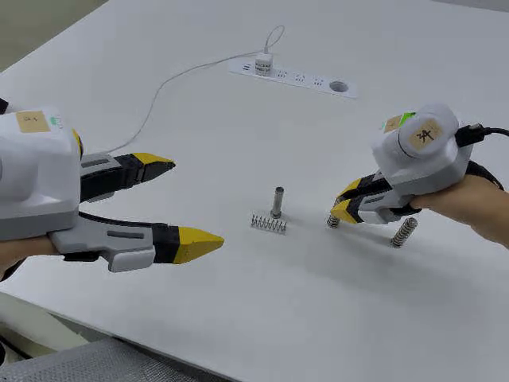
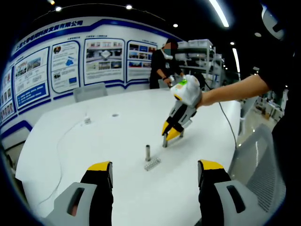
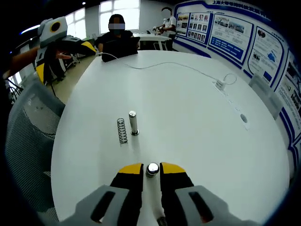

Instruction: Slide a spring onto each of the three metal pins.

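No legible text, tan sticker on right hand-held gripper scrawled unreadably, wall posters too small

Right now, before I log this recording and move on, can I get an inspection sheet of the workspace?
Surface: white tabletop, no spills or marks seen.
Job's things: grey metal pin upright, silver coil spring lying flat beside it; second coil spring standing tilted by the right gripper; round-headed metal pin between the right jaws.
Clutter: nothing seen.
Grippers: left gripper open, off the parts; right gripper shut on the round-headed metal pin.
Cables: thin white cable running from the white power strip.
Surroundings: grey mesh chair, blue-framed wall posters, seated person.
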`<state>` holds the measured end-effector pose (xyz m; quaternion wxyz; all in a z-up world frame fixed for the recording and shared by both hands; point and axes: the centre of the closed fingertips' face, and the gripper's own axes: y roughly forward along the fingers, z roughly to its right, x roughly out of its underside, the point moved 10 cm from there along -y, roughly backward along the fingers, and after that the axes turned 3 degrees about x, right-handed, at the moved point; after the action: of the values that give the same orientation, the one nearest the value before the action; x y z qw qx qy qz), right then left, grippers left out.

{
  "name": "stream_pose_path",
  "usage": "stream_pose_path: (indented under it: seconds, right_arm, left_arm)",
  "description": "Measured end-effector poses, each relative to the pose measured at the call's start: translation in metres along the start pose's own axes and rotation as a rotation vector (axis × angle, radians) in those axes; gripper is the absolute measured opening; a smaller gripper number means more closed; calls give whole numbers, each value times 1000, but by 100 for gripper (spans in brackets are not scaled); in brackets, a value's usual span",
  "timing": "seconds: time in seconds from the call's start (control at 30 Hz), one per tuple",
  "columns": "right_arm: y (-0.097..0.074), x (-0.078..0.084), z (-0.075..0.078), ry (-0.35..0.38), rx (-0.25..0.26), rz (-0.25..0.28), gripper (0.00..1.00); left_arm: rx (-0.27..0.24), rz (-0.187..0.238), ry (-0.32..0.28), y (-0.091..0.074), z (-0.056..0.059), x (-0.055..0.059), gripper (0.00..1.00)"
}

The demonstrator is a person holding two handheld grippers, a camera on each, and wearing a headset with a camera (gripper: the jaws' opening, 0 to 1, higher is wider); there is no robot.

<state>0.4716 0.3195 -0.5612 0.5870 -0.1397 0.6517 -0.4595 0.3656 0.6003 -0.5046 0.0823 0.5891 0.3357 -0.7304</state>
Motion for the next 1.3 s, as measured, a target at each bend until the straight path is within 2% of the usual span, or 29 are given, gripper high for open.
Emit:
stream_pose_path:
  seconds: [0.13, 0.3, 0.33, 0.47, 0.57, 0.73, 0.9, 1.07, 1.3]
  right_arm:
    - [-6, -4, 0, 0, 12, 28, 15]
    - [-12, -15, -4, -5, 17, 93, 15]
    - [-12, -20, -8, -22, -10, 133, 16]
    - [-6, -28, -23, -43, -65, 156, 16]
    - [7, -31, -35, -80, -86, 128, 16]
    - [26, -30, -42, -98, -101, 92, 16]
    - [46, -29, -40, -88, -104, 56, 16]
    - [60, -29, -42, -93, -110, 32, 16]
    - [67, -25, -44, -102, -121, 1, 16]
  left_arm:
    - [3, -1, 2, 0, 1, 0, 76]
    - [5, -1, -1, -1, 2, 0, 76]
    - [4, -1, -2, -1, 2, 0, 76]
    - [2, -3, -5, -3, 1, 2, 76]
    - [-3, 1, -9, -5, 0, 2, 76]
    - [-10, 2, -13, -8, -1, 4, 76]
    - [-19, 2, -20, -12, -3, 6, 76]
    - [-25, -2, -25, -15, -4, 9, 76]
    - [-34, -10, -39, -19, -6, 15, 76]
